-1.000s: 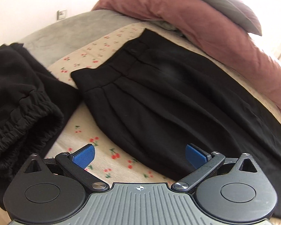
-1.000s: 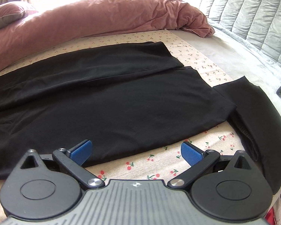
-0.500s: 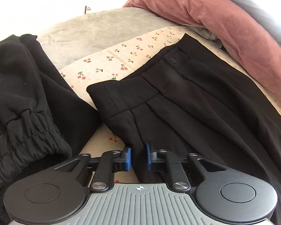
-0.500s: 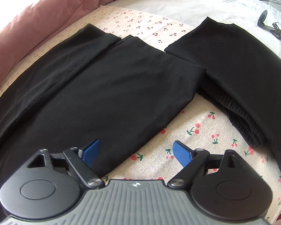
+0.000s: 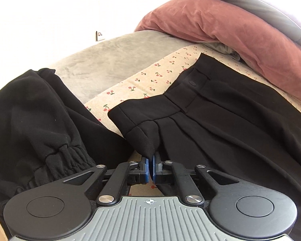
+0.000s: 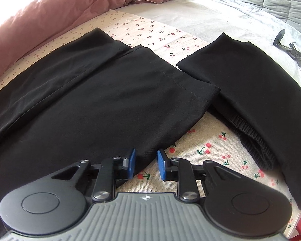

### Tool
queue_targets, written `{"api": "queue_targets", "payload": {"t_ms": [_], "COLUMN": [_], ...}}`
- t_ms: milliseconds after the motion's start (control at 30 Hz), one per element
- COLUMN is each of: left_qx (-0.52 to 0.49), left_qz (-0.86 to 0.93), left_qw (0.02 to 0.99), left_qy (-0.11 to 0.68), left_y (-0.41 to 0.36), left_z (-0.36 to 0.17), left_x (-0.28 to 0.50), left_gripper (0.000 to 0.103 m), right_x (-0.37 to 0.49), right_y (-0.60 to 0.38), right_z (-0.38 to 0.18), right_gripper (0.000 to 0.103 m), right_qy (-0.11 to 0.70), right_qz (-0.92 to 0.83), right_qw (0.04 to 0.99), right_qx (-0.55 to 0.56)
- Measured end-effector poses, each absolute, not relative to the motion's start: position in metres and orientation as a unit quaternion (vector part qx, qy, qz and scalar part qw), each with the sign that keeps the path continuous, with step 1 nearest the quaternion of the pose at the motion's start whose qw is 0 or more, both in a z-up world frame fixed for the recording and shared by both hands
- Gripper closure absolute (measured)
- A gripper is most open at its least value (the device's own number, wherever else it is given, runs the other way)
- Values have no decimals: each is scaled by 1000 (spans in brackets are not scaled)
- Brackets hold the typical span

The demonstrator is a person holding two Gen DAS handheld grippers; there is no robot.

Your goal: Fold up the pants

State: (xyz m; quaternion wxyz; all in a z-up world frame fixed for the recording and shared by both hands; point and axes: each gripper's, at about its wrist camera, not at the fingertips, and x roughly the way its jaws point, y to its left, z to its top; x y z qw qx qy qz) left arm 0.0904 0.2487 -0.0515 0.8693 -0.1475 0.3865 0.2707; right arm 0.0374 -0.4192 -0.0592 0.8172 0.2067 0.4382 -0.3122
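Pants flat on bed | folded black garments beside both ends (touching) | left tongs, wide earlier, now clamp waistband corner | right tongs closing around hem edge

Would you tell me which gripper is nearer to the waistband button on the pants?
Left. The left gripper pinches the waist corner below the button; the right gripper, closing, straddles the pants hem edge.
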Motion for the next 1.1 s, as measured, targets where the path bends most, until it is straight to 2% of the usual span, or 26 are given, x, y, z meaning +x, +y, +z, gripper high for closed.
{"api": "queue_targets", "payload": {"t_ms": [167,233,267,333,400,567,633,733,767,900,1000,1100], "left_qx": [-147,-104,-77,-77,-105,-144,-134,-114,-111,-72,-53,-50], "left_qz": [274,261,261,262,259,251,261,276,279,281,264,247], "left_qw": [866,870,868,866,867,874,880,886,888,899,907,909], "left_qy": [391,404,415,419,412,389,374,354,347,328,323,332], "left_y": [251,240,232,231,236,242,240,234,232,214,200,188], "left_z": [-51,-56,-60,-62,-56,-36,-27,-14,-10,1,2,-3], "left_x": [93,99,101,101,95,80,77,78,80,92,104,119], "left_gripper": [98,98,93,92,90,88,87,76,69,53,46,46], "right_x": [34,31,32,30,27,22,21,23,24,33,42,54], "right_y": [-421,-422,-420,-416,-410,-385,-376,-366,-364,-356,-348,-341], "right_z": [-54,-53,-52,-46,-35,-11,-3,7,9,12,11,7], "right_gripper": [89,89,88,85,74,63,62,55,52,52,49,42], "right_qy": [432,435,436,425,407,362,344,324,322,318,311,311], "right_qz": [-320,-327,-332,-337,-336,-328,-328,-327,-325,-313,-306,-305], "right_qw": [822,822,822,830,842,871,879,888,889,895,900,900], "right_qx": [187,170,155,131,113,53,24,2,2,12,15,14]}}
